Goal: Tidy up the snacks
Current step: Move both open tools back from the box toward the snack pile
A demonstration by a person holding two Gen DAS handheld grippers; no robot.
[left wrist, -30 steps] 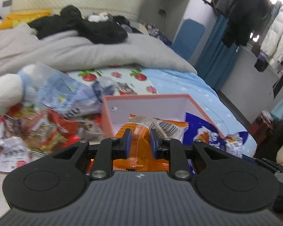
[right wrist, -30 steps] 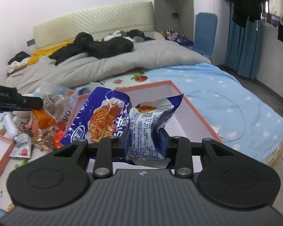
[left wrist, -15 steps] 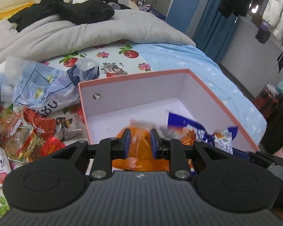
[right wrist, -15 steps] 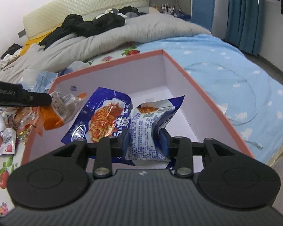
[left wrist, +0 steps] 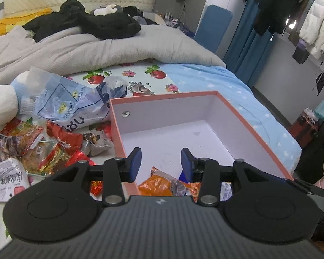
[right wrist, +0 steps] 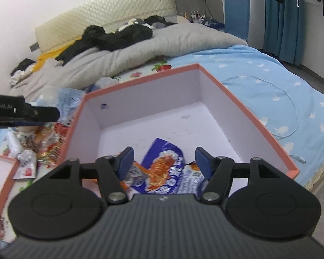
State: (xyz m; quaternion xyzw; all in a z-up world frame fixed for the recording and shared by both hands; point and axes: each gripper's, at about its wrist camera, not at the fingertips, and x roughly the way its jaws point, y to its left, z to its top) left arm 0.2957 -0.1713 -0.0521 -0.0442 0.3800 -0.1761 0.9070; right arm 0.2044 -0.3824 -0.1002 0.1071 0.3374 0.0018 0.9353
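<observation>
Both the left gripper (left wrist: 160, 161) and right gripper (right wrist: 163, 161) are wide, holding nothing. The orange packet (left wrist: 159, 183) and blue packet (right wrist: 162, 172) lie in the box (right wrist: 140, 82) at 6 o'clock; their print is unreadable.

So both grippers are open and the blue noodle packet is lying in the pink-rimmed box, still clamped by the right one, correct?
Not clamped. The right wrist view shows the right gripper open, with the blue noodle packet lying loose in the pink-rimmed box. The left gripper is open too.

A rumpled grey quilt (left wrist: 97, 49) lies across the bed, black clothes (left wrist: 90, 21) heaped on it, before a cream quilted headboard (right wrist: 110, 15); blue curtains (right wrist: 285, 21) hang right.
</observation>
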